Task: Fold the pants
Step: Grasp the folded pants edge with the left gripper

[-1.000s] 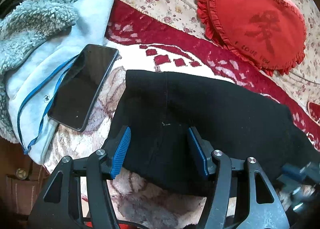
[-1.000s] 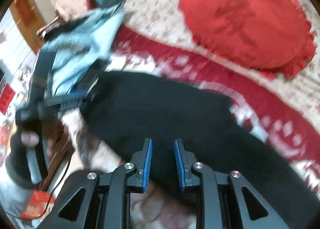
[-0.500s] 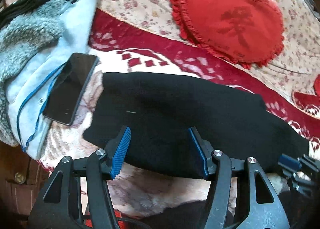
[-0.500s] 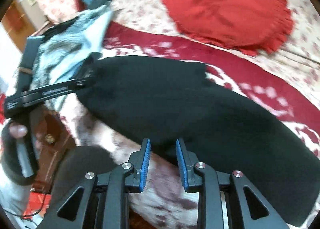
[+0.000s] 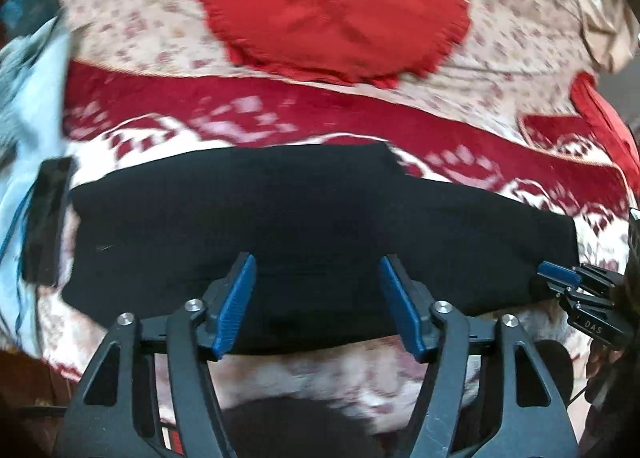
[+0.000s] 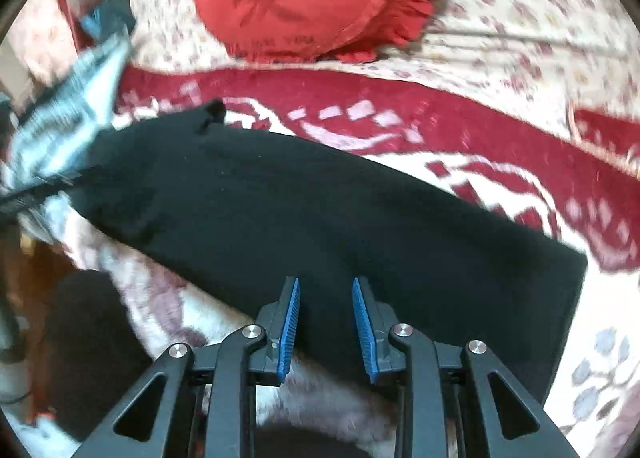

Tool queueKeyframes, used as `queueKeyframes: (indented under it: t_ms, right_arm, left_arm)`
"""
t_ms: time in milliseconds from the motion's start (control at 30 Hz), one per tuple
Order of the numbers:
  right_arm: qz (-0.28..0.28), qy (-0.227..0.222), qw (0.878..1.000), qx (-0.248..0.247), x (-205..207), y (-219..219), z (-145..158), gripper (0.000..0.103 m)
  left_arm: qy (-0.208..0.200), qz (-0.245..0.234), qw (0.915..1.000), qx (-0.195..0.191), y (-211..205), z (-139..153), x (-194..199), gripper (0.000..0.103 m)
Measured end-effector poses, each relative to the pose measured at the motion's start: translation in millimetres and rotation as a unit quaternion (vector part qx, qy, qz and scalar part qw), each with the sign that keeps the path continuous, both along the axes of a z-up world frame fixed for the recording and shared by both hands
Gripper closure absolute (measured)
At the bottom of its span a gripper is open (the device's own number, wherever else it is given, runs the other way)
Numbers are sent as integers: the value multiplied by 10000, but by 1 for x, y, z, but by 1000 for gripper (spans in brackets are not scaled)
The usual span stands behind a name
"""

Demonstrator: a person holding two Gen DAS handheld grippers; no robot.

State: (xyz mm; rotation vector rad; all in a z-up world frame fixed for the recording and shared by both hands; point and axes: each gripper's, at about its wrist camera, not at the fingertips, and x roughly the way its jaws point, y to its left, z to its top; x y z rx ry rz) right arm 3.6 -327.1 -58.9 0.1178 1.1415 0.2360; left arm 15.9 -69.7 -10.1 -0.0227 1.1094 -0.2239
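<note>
The black pants (image 5: 312, 226) lie lengthwise, left to right, across the bed in front of you, with your left hand-held gripper (image 5: 318, 300) spread wide over their near edge at mid-length and your right hand-held gripper (image 6: 325, 328), jaws partly apart and empty, nearer the leg end.

Soft daylight, no hard shadows; both fisheye views motion-blurred, edges bowed and vignetted dark

The pants (image 5: 320, 226) are lying stretched left to right across the blanket (image 5: 400, 126), near its front edge. Behind them, farther back on the bed, a heart-shaped cushion (image 5: 332, 6) is resting. A phone (image 5: 46, 218) is lying just beside the pants' left end, on a fleece jacket (image 5: 24, 90). The left gripper (image 5: 318, 300) is hovering over the pants' near edge, the right gripper (image 6: 326, 328) likewise, toward their right end.
</note>
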Motion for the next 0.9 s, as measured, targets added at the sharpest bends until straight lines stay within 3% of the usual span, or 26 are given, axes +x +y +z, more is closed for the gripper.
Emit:
queueKeyframes:
  t_ms: [100,300,400,600,700,800,900]
  right_arm:
    - [-243,-9,9992,-317,-18,-19,0,77]
    - [-926,-198,9953,217,-51,-75,1,77]
    - [-1189,-255,9926,26,-59,-91,2,76]
    - [-1509,-333,9876,294,-74,-113,0,68]
    - [-1567,-438,9845,647,-80,-118,-4,67]
    - [-1597,-473,9815,945,-83,-121,-13,58]
    - [-1716,-554,9768,1159,-86,-124,-20,57]
  left_arm:
    - [12,-361,9993,36,-34,0,3,38]
    - [62,-1082,9940,132,-105,-5,9,38]
    - [58,-1359,9905,207,-138,-9,13,38]
    - [185,-1836,9828,107,-193,-15,17,38]
    - [225,-2094,9776,6,-222,-16,20,38]
    - [319,-2336,9717,-126,-245,-19,23,38]
    - [372,-2571,9656,-132,-270,-24,26,38]
